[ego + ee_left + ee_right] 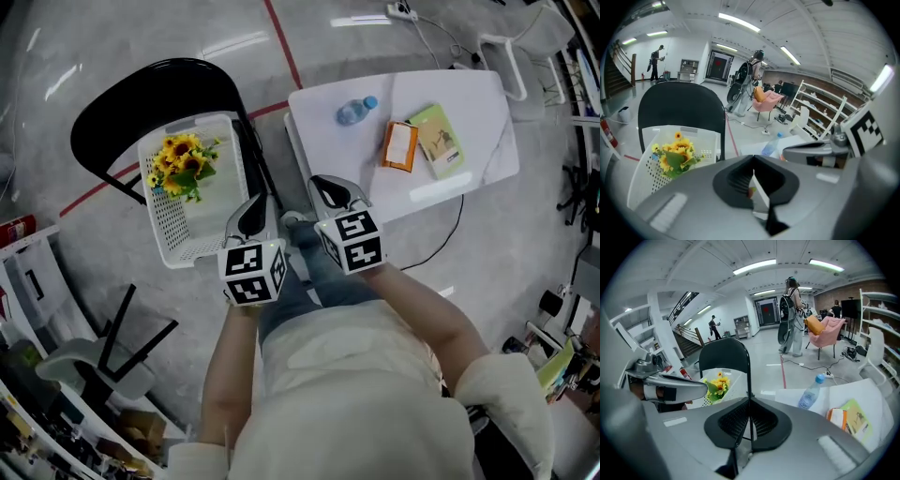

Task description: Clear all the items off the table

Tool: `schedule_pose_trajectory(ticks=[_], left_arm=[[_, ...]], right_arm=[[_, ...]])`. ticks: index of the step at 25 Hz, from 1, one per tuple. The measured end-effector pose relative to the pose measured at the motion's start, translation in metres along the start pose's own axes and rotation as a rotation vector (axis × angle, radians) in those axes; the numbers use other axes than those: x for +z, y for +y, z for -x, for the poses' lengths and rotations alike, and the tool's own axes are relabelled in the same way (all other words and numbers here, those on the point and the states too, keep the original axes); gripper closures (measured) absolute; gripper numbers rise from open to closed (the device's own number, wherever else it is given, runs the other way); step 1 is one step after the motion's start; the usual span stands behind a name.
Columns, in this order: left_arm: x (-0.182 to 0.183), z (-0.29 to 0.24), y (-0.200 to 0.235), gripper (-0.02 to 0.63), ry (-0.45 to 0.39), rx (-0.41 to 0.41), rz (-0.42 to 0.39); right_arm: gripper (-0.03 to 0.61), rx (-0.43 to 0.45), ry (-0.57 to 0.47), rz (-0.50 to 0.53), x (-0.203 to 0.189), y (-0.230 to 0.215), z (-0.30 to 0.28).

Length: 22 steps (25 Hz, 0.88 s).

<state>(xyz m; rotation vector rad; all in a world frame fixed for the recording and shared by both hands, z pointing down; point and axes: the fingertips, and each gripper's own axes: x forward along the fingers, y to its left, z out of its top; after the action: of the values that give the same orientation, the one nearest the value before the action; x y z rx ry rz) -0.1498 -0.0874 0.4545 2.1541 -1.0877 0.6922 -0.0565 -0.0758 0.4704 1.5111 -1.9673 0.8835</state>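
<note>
You hold both grippers close in front of your body, side by side and pointing away from you and downward. Your left gripper (253, 214) is fully closed and has hold of nothing: in the left gripper view its dark pads (736, 180) meet along a single seam. Your right gripper (330, 192) is in the same state. In the right gripper view its pads (733, 422) are pressed together and nothing is caught between them.

The white table (483, 89) lies at about 1 o'clock from the right gripper, well apart from both grippers, with three items on it. The water bottle (356, 111) with its blue cap stands upright at the table's 10 o'clock corner. The orange packet (400, 145) lies flat near the middle. The green booklet (441, 141) lies just beside the packet, at its 3 o'clock side, so close that you cannot tell whether they touch.

At about 10 o'clock from your left gripper, the white basket (161, 225) sits on the seat of the black chair (122, 103). The sunflowers (181, 167) lie inside the basket, towards its 11 o'clock end. The tip of the left gripper is near the basket's 4 o'clock corner
</note>
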Motion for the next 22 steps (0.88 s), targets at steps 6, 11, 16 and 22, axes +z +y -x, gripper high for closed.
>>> schedule_pose_trajectory(ticks=[6,11,16,22], left_arm=[[0.005,-0.028,-0.028,0.603,0.034,-0.067,-0.069],[0.001,-0.049,-0.044,0.604,0.061,-0.095,-0.100],[-0.005,-0.074,-0.050,0.604,0.071,-0.098,-0.085],[-0.016,-0.095,-0.050,0.604,0.087,-0.083,-0.071]], right_arm=[[0.556,-0.083,-0.019,-0.067,-0.008,-0.049,0.003],[0.539,-0.134,-0.019,-0.124,-0.021,-0.086,-0.002],[0.505,-0.178,-0.019,-0.160,-0.034,-0.126,-0.018],[0.442,-0.199,0.007,-0.146,-0.049,-0.156,-0.045]])
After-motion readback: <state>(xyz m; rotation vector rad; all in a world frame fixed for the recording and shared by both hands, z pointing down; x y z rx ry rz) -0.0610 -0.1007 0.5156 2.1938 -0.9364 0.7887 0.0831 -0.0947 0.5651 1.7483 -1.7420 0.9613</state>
